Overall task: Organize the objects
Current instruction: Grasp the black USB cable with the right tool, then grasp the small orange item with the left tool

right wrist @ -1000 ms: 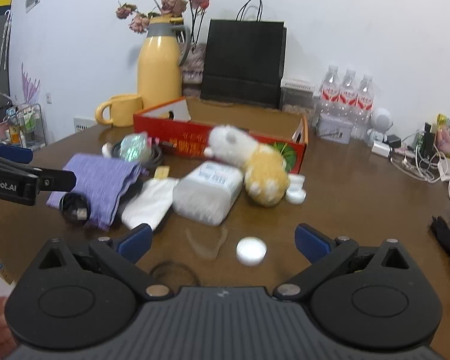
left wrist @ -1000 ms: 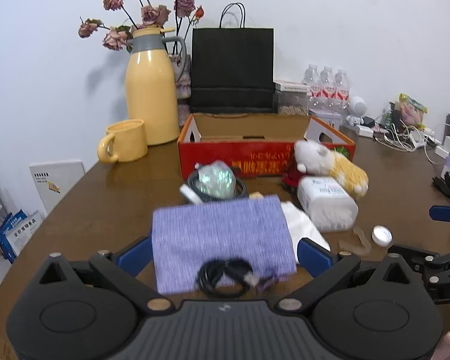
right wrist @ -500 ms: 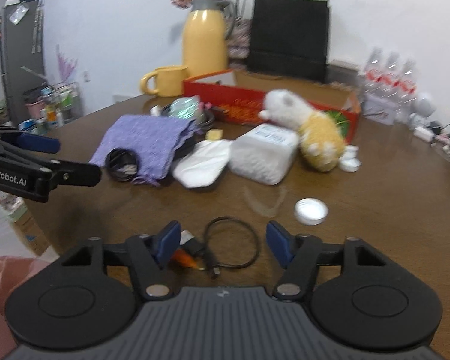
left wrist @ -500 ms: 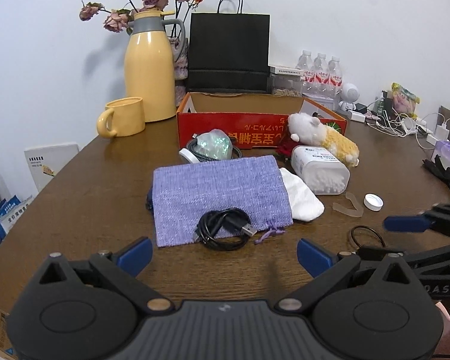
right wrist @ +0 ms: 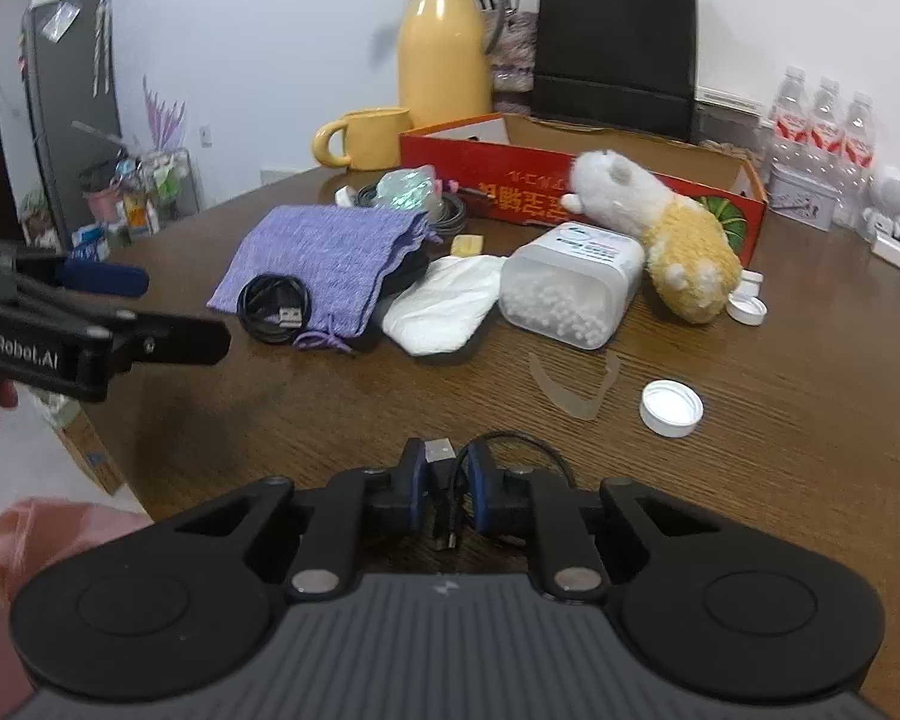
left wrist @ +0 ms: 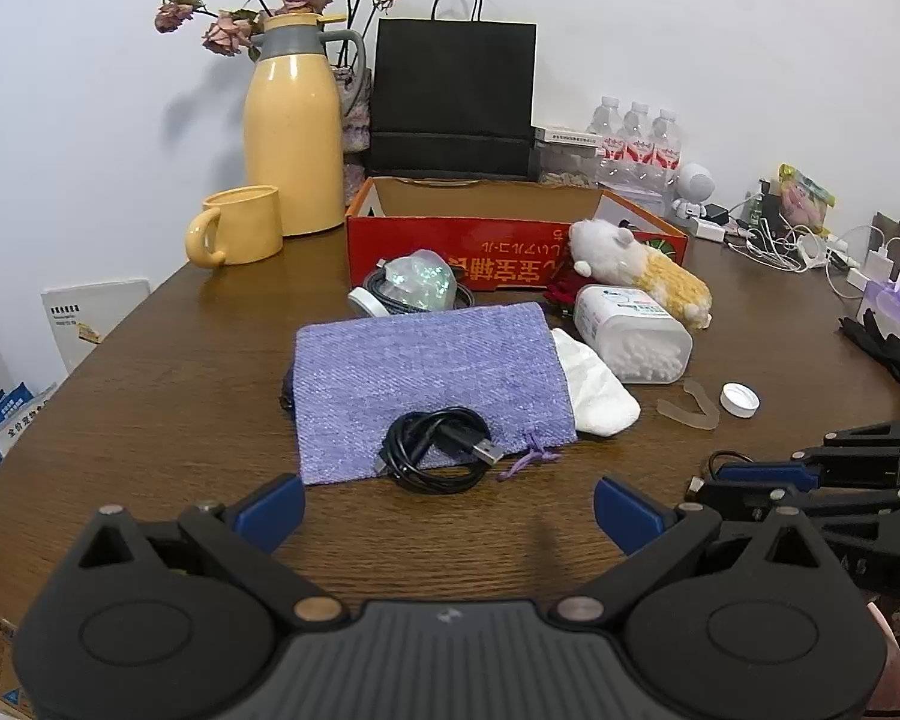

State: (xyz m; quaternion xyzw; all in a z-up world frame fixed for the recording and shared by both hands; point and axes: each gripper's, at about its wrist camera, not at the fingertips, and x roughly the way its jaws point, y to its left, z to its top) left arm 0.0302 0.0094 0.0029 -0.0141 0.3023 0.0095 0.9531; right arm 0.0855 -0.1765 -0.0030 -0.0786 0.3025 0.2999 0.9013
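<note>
Right wrist view is showing the right gripper [right wrist: 444, 483] closing its blue pads on a thin black cable [right wrist: 513, 441] with a shiny metal plug, lying on the brown wooden table [right wrist: 750, 450]. Left gripper [left wrist: 449, 507] is hanging wide apart, holding nothing, near the soft purple pouch [left wrist: 426, 372].

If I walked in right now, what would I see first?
Probably the purple pouch mid-table, with a coiled black cable on its near edge. Behind it sits a red box with a plush hamster at its front, and a tall yellow jug holding dried roses at the back left.
</note>
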